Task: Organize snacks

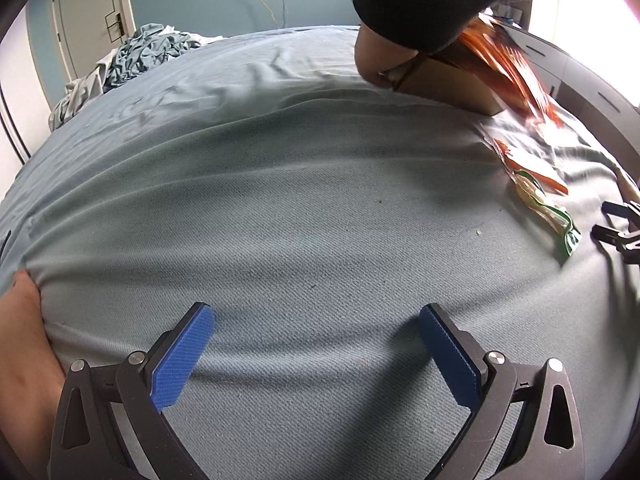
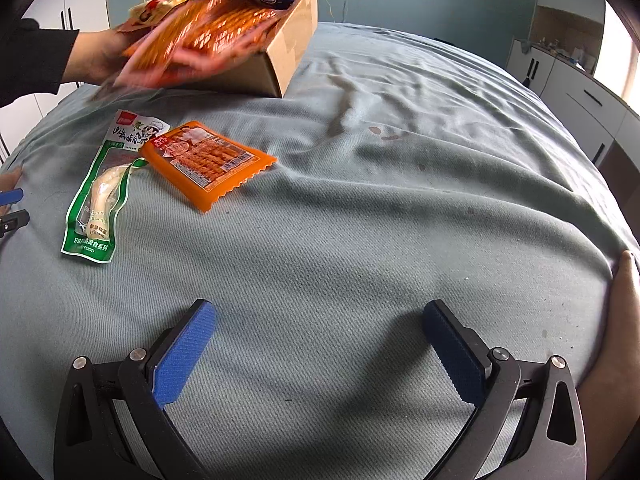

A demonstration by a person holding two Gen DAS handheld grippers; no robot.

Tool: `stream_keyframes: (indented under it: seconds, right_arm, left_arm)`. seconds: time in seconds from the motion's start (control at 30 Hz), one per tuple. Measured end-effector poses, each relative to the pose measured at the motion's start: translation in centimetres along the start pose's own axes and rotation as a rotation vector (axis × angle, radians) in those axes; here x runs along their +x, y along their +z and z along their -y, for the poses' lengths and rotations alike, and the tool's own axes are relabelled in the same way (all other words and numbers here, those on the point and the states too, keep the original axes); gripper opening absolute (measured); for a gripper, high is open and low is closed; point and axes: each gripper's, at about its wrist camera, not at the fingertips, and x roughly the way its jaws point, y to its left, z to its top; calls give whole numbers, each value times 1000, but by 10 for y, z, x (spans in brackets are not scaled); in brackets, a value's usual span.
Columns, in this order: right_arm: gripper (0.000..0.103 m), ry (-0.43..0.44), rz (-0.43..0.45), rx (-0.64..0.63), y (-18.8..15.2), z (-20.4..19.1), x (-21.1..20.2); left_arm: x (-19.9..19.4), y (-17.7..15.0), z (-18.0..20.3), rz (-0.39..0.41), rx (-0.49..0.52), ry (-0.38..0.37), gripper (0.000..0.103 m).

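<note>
A cardboard box [image 2: 288, 44] is tipped on the blue-grey bed sheet [image 2: 360, 200], and a person's hand [image 2: 100, 56] in a black sleeve holds it while blurred orange snack packs [image 2: 208, 28] slide out. An orange snack pack [image 2: 208, 160] and a green-and-white pack [image 2: 100, 192] lie flat on the sheet in front of the box. My right gripper [image 2: 320, 320] rests open and empty low over the sheet, well short of the packs. My left gripper [image 1: 316, 328] is open and empty too; from its view the box [image 1: 452, 84] and the green pack [image 1: 540, 200] lie far right.
Crumpled bedding [image 1: 132, 56] is piled at the far left of the bed, near a white door [image 1: 88, 12]. White drawers [image 2: 580, 96] line the wall to the right. The other gripper's tips [image 1: 620, 228] show at the left view's right edge. Wide bare sheet lies ahead of both grippers.
</note>
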Motion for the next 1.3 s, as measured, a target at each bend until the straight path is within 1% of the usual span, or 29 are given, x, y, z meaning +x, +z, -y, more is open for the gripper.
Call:
stream_keyframes:
  seconds: [1.3]
  right_arm:
    - [103,-5,-6,-8,-1,-3,-3]
  left_arm:
    - [-1,0,-1,2,0,-1,103]
